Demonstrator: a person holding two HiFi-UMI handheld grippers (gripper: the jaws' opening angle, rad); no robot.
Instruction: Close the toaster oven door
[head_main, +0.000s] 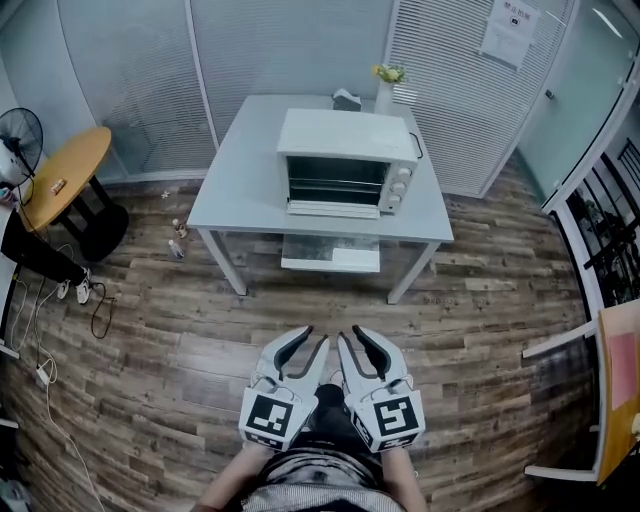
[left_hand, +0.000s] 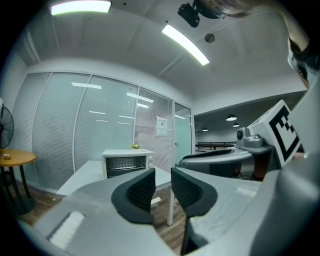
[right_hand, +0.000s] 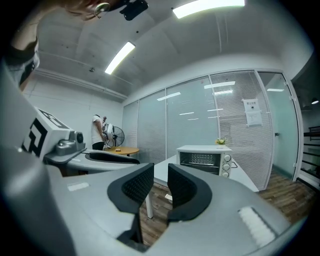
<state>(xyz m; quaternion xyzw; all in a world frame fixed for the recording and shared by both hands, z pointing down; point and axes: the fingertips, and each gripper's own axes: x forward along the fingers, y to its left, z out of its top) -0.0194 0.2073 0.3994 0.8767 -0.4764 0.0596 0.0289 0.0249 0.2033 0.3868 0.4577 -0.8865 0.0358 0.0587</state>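
- White metal casing and a dark cavity mark the toaster oven (head_main: 345, 150), which stands on a pale grey desk (head_main: 240, 170). Its door (head_main: 333, 209) is dropped open and lies flat out in front of the oven's mouth.
- Straight out from that open mouth, well apart from the oven across a stretch of wooden floor (head_main: 180, 340), a person holds the left hand-held gripper (head_main: 314, 338) and the right hand-held gripper (head_main: 350, 335) side by side. Both point toward the oven.
- The left hand-held gripper (left_hand: 163, 176) has its jaws spread with nothing between them; its own view shows the oven (left_hand: 127, 164) far off, just left of the gap.
- The right hand-held gripper (right_hand: 161, 174) is likewise spread and empty, with the oven (right_hand: 205, 159) far off to the right of its gap.
- The door's long axis runs side to side, square to the line along which both grippers point. Its hinge sits at the oven's foot and its free edge faces the person.
- The pair straddle the door's midline, so neither hand looks clearly nearer. The right one sits toward the oven's side with the knobs (head_main: 400, 185).
- The whole approach to the oven appears yet to be made; closing would likely mean lifting the free edge up toward the cavity.
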